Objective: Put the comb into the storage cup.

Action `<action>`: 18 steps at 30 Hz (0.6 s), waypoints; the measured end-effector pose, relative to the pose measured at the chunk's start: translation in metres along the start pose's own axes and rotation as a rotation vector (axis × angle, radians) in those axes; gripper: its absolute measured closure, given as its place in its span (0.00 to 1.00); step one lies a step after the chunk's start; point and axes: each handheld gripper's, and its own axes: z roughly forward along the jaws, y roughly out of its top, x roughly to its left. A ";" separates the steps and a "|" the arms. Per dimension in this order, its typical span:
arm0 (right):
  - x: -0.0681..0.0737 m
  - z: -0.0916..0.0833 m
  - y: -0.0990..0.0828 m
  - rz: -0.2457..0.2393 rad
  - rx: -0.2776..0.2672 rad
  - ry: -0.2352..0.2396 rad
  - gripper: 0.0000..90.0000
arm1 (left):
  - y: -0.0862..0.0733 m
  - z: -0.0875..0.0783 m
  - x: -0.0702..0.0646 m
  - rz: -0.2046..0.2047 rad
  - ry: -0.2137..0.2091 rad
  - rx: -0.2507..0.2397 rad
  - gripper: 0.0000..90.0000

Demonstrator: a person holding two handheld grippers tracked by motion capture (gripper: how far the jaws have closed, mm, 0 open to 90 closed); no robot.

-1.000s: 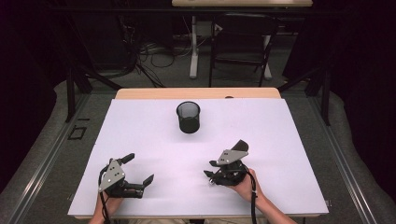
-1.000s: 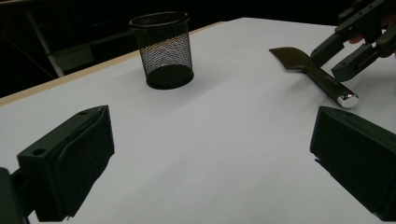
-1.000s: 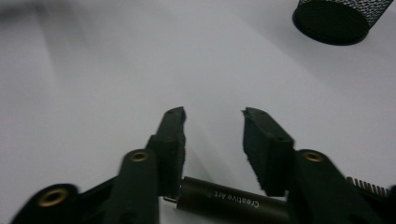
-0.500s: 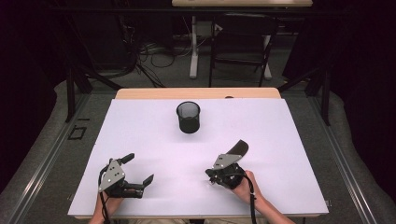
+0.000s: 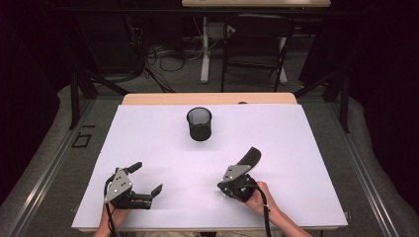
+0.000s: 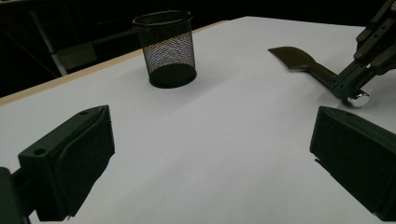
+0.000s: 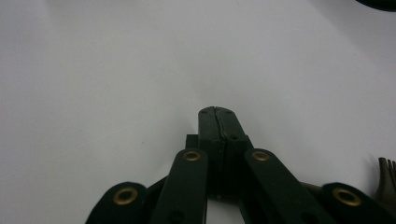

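Right claw [image 5: 251, 155] is sitting pinched shut, seemingly empty; I'm seeing the cup [image 5: 199, 123] standing ahead and leftward, nearer it than the left claw [image 5: 146, 178].

Each black gripper, left gripper [image 5: 143, 178] and right gripper [image 5: 252, 157], carries a grey three-cornered plate with small dark holes, brass-coloured rivets along its linkage arms, blocky matte pads, and a thin black trailing cable.

Black wire-mesh metal cup [image 5: 199, 124], matt white tabletop [image 5: 296, 138]
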 end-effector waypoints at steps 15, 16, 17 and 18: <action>0.001 -0.005 -0.005 0.003 0.041 0.024 1.00 | 0.000 0.000 0.000 0.001 0.000 0.004 0.00; 0.000 -0.005 -0.005 0.004 0.042 0.025 1.00 | 0.000 0.000 0.000 0.001 0.000 0.005 0.00; 0.000 -0.006 -0.006 0.008 0.046 0.023 1.00 | 0.000 0.000 0.000 0.002 0.001 0.006 0.00; 0.000 -0.007 -0.006 0.004 0.050 0.023 1.00 | 0.000 0.000 0.000 0.001 -0.001 0.006 0.00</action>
